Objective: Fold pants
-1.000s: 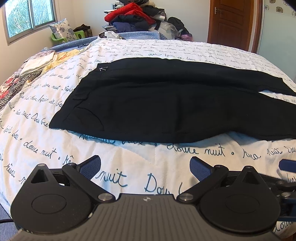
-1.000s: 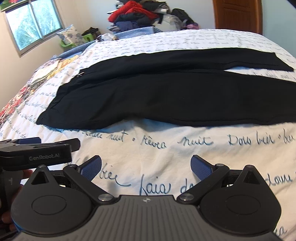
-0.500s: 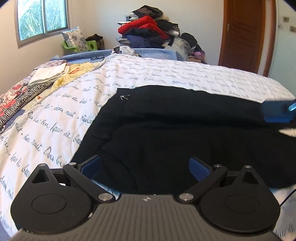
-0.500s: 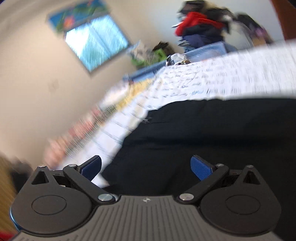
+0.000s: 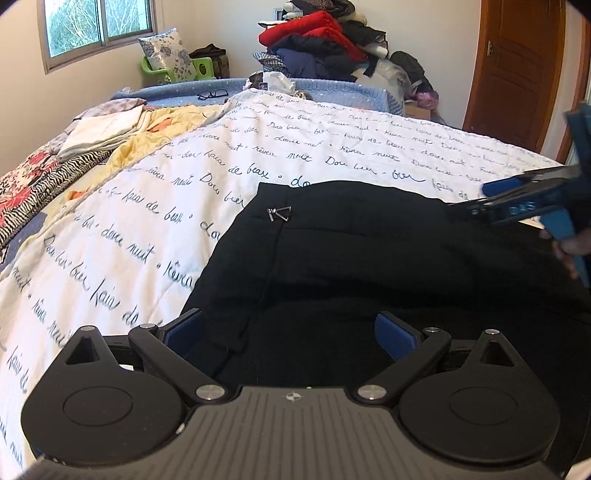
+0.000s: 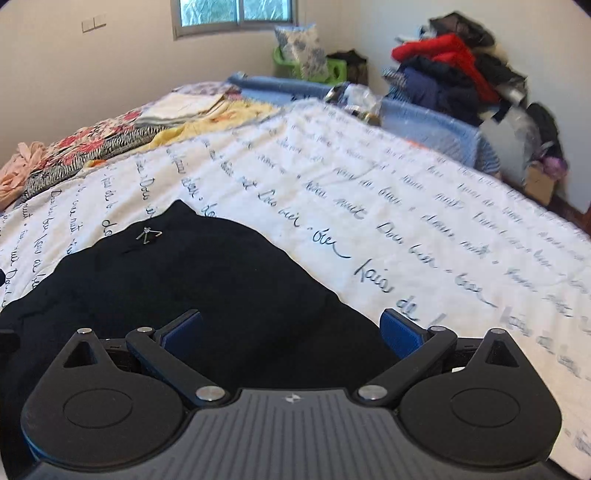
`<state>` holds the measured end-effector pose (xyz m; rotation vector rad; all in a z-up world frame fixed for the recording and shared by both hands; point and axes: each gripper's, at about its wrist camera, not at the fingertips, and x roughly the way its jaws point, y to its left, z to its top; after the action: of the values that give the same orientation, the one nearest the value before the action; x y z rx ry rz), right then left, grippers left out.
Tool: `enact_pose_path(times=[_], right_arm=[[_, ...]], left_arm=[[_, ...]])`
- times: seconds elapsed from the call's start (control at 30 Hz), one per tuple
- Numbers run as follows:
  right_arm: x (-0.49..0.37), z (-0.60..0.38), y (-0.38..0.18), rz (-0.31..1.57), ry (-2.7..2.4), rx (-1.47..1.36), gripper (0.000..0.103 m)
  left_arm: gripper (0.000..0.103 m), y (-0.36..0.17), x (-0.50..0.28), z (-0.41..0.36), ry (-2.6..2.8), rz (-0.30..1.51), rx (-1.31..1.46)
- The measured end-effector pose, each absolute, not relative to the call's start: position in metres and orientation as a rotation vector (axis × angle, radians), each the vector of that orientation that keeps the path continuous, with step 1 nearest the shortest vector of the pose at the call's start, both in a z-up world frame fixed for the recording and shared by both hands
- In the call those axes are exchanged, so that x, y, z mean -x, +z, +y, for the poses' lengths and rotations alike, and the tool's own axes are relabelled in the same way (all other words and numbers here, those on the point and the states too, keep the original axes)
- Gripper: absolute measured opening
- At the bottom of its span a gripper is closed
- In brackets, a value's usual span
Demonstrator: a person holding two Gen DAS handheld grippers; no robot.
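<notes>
Black pants (image 5: 369, 266) lie flat on a white bedspread with blue script (image 5: 155, 206); a small metal clasp (image 5: 279, 213) marks the waistband. My left gripper (image 5: 290, 332) is open low over the waistband's near corner, its left pad (image 5: 183, 326) at the cloth's edge. My right gripper (image 6: 291, 330) is open over the pants (image 6: 207, 288) at their far edge, its right pad (image 6: 400, 332) above the bedspread (image 6: 369, 192). The right gripper also shows in the left wrist view (image 5: 524, 201), above the pants at the right.
A heap of clothes (image 5: 325, 40) stands past the bed's far end, by a blue mattress edge (image 5: 332, 88). Folded linens and patterned covers (image 5: 66, 147) lie on the left. A wooden door (image 5: 517, 74) is at the right. A window (image 6: 232, 14) is behind.
Both grippers have moved from the bed's near edge forward and over the pants. The right gripper has swung to face the waistband from the far side. Both stay open.
</notes>
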<state>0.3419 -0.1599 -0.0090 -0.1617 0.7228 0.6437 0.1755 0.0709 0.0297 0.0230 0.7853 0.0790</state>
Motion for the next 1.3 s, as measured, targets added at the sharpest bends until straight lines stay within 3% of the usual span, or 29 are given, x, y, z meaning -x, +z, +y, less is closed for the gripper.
enact_pose_path(times=[0.13,0.23,0.3,0.47,0.53,0.87,0.97,1.03,1.1,1.13,1.2,1.3], right_arm=[[-0.379,-0.147,-0.022,0.751,0.723,0.139,0.088],[-0.402,-0.136,-0.028,0.766,0.759,0.154,0.086],[-0.416,-0.128,-0.033,0.789,0.774,0.167,0.076],[-0.420,-0.119,-0.041,0.820,0.861,0.153,0.023],[-0.404,-0.119,-0.034,0.761,0.839,0.210,0.009],[-0.236,-0.075,-0.031,0.263,0.763,0.897,0.007],[-0.205,-0.069,-0.037,0.178,0.738,1.001,0.007],[-0.193,-0.068,-0.039,0.151,0.738,1.017,0.007],[-0.188,-0.070,-0.039,0.142,0.735,1.006,0.007],[-0.188,-0.071,-0.038,0.147,0.733,0.998,0.007],[-0.187,-0.073,-0.037,0.161,0.737,0.973,0.006],[-0.183,-0.072,-0.038,0.167,0.730,0.963,0.006]], left_arm=[[0.099,0.030,-0.198,0.071,0.078,0.806,-0.012],[0.099,0.033,-0.217,0.071,0.096,0.795,-0.012],[0.099,0.036,-0.232,0.072,0.113,0.794,-0.004],[0.099,0.033,-0.270,0.081,0.109,0.844,0.099],[0.099,0.031,-0.284,0.089,0.089,0.853,0.182],[0.096,0.024,-0.332,0.124,-0.028,0.873,0.648],[0.085,0.016,-0.335,0.130,-0.022,0.899,0.687],[0.070,0.010,-0.333,0.134,-0.017,0.918,0.723],[0.043,0.005,-0.328,0.138,-0.016,0.928,0.751],[0.038,0.003,-0.325,0.138,-0.018,0.934,0.764],[0.014,0.000,-0.316,0.139,-0.034,0.926,0.789],[0.012,0.004,-0.296,0.136,-0.035,0.881,0.762]])
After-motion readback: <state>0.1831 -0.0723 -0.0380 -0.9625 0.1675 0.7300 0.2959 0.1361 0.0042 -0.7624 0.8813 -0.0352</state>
